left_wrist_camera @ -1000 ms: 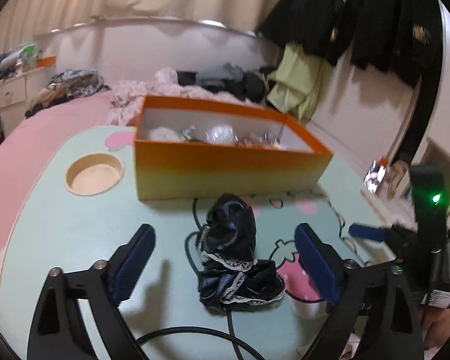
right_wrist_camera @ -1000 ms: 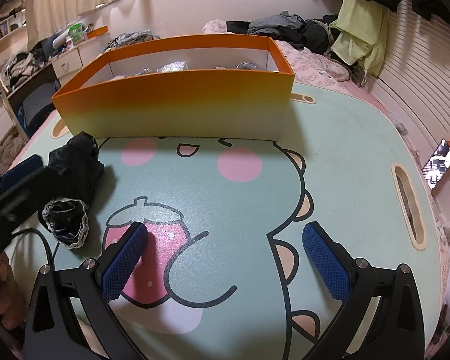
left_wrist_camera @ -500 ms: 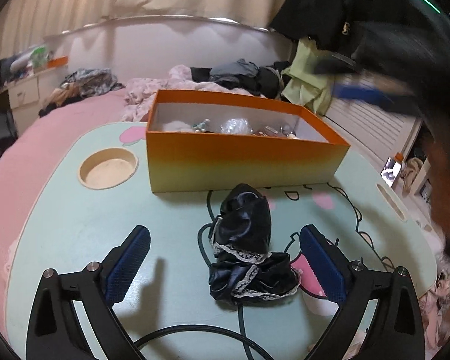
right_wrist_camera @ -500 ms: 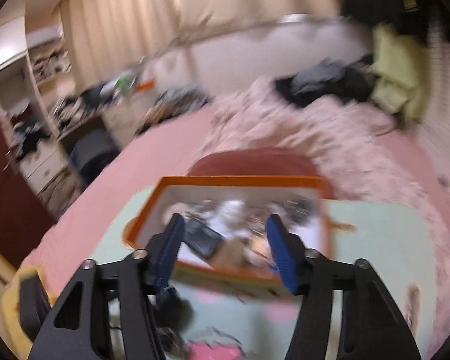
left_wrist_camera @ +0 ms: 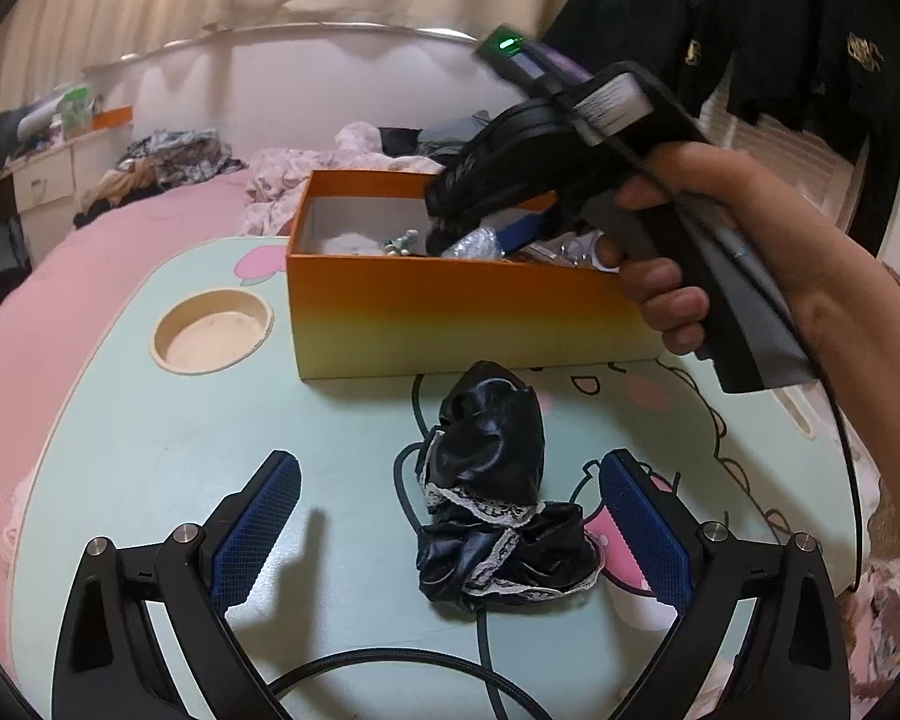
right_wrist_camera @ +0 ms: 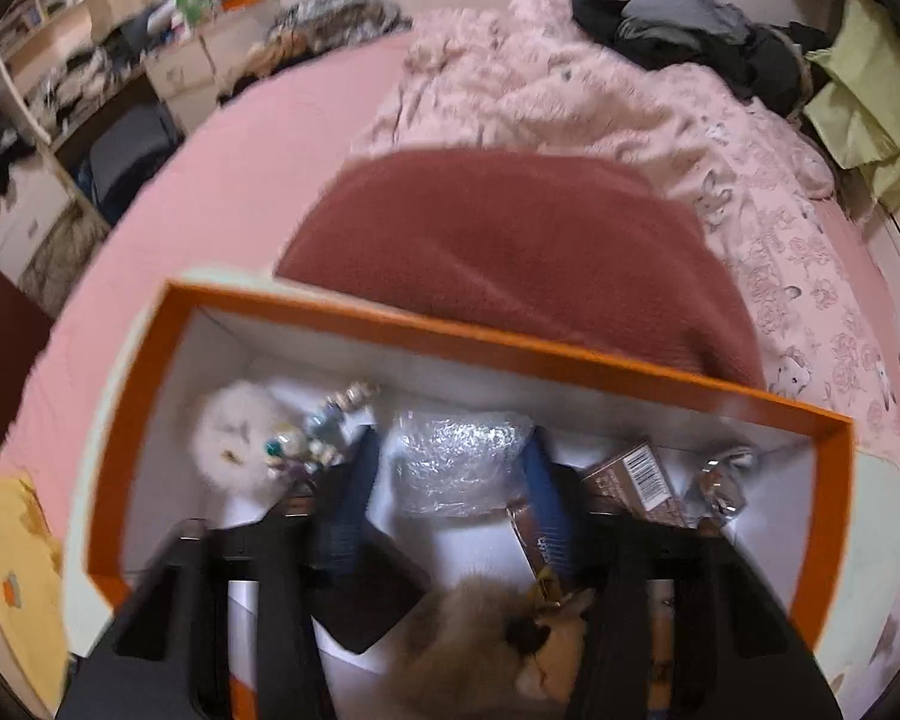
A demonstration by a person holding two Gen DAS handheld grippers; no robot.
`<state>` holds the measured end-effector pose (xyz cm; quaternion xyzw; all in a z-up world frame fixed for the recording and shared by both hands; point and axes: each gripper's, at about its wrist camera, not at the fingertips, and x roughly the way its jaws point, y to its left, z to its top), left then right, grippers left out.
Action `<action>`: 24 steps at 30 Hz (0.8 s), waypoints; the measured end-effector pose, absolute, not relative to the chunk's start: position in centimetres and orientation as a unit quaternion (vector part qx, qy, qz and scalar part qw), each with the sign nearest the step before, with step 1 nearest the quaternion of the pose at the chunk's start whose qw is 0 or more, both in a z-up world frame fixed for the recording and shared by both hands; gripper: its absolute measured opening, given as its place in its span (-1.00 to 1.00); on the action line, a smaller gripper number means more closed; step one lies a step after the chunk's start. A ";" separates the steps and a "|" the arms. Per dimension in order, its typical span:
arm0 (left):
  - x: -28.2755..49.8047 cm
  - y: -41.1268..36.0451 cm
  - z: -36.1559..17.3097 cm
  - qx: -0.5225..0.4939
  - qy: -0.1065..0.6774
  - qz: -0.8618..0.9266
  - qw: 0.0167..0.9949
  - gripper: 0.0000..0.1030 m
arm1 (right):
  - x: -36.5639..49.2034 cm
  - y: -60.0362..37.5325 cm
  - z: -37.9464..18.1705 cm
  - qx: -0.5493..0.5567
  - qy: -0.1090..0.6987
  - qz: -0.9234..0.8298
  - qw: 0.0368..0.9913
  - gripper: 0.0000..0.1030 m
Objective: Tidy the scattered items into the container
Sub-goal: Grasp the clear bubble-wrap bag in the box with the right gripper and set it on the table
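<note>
Between wide-open left gripper (left_wrist_camera: 450,531) pads: black lace-trimmed garment (left_wrist_camera: 492,498) on table (left_wrist_camera: 150,450), orange box (left_wrist_camera: 450,312) just beyond. Right gripper (right_wrist_camera: 450,498) inside box, jaws parted around crinkly plastic bag (right_wrist_camera: 456,456), holding nothing.

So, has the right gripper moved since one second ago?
Yes. The right gripper went from low over the table up and forward; its fingers now reach inside the orange box.
</note>
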<state>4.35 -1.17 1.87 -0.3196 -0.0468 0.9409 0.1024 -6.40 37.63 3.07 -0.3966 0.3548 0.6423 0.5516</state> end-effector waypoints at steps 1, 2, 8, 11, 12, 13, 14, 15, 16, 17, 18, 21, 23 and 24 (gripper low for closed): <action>4.4 -1.2 1.9 -0.319 -0.047 0.941 0.102 0.94 | -6.2 37.5 3.2 -0.388 0.359 0.643 0.554 -0.35; 4.4 -1.3 1.9 -0.319 -0.050 0.941 0.102 0.94 | -6.0 37.5 3.6 -0.378 0.363 0.645 0.556 -0.35; 4.5 -1.4 1.8 -0.321 -0.063 0.940 0.100 0.94 | -6.2 31.2 10.3 -0.284 0.311 0.721 0.550 -0.35; 4.7 -1.5 1.8 -0.319 -0.065 0.940 0.101 0.94 | -5.9 26.4 11.9 -0.251 0.304 0.747 0.536 -0.34; 4.6 -1.5 1.8 -0.319 -0.066 0.940 0.101 0.94 | -5.7 24.8 11.6 -0.244 0.307 0.749 0.534 -0.34; 4.6 -1.5 1.8 -0.320 -0.067 0.940 0.100 0.94 | -5.4 23.0 10.9 -0.240 0.311 0.751 0.531 -0.34; 4.6 -1.6 1.7 -0.322 -0.067 0.939 0.100 0.94 | -5.2 21.9 10.1 -0.238 0.315 0.751 0.529 -0.34; 4.6 -1.7 1.7 -0.323 -0.068 0.939 0.100 0.94 | -5.1 21.0 9.1 -0.237 0.320 0.749 0.529 -0.34; 4.5 -1.8 1.7 -0.323 -0.069 0.939 0.100 0.94 | -4.9 19.9 7.7 -0.239 0.326 0.744 0.531 -0.34; 4.5 -1.9 1.7 -0.323 -0.070 0.939 0.099 0.94 | -4.7 19.4 6.8 -0.240 0.330 0.740 0.535 -0.34; 4.4 -1.9 1.7 -0.323 -0.070 0.938 0.100 0.94 | -4.5 18.8 5.7 -0.242 0.334 0.734 0.540 -0.34; 4.4 -2.0 1.7 -0.324 -0.071 0.938 0.099 0.94 | -4.2 18.0 2.8 -0.252 0.340 0.712 0.560 -0.34; 4.5 -2.1 1.7 -0.324 -0.070 0.938 0.099 0.94 | -4.2 17.9 1.7 -0.249 0.334 0.703 0.576 -0.32; 4.4 -2.1 1.7 -0.324 -0.070 0.938 0.099 0.94 | -4.4 17.7 1.3 -0.245 0.334 0.702 0.579 -0.31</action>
